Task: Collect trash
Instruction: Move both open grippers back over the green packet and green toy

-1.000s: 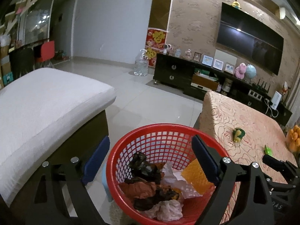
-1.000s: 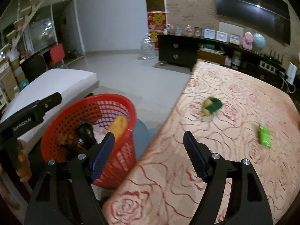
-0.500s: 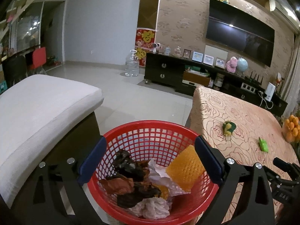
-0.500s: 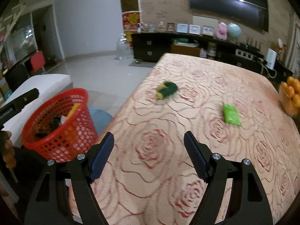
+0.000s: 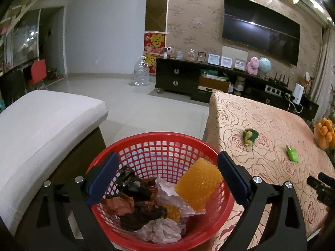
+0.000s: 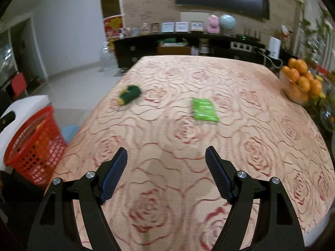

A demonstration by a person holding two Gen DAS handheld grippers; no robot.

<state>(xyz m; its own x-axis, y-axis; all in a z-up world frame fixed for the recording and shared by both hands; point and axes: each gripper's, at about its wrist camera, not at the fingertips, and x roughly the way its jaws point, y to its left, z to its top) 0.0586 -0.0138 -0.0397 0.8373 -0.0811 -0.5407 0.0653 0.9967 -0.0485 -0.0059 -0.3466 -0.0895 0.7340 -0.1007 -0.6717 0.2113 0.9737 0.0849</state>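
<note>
A red mesh basket [image 5: 159, 146] holds crumpled paper, dark scraps and an orange foam net [image 5: 199, 186]. My left gripper [image 5: 167, 156] hovers over it, open, its pads apart near the two sides of the rim and gripping nothing. On the rose-patterned tablecloth [image 6: 188, 188] lie a green-and-yellow crumpled scrap [image 6: 129, 94] and a flat green packet [image 6: 205, 109]. The same scrap [image 5: 249, 136] and packet [image 5: 292, 154] show in the left wrist view. My right gripper [image 6: 166, 150] is open above the near part of the table, short of both pieces, with nothing between its fingers.
The basket [image 6: 33, 144] stands off the table's left edge on something pale blue [image 6: 70, 131]. A bowl of oranges [image 6: 299, 83] sits at the table's far right. A white cushioned seat [image 5: 41, 121] is left of the basket. A dark TV cabinet [image 5: 188, 79] lines the far wall.
My right gripper has swung right, from beside the basket to over the table, and the basket has slid to its view's left edge. The left gripper's jaws have widened a little over the basket.
</note>
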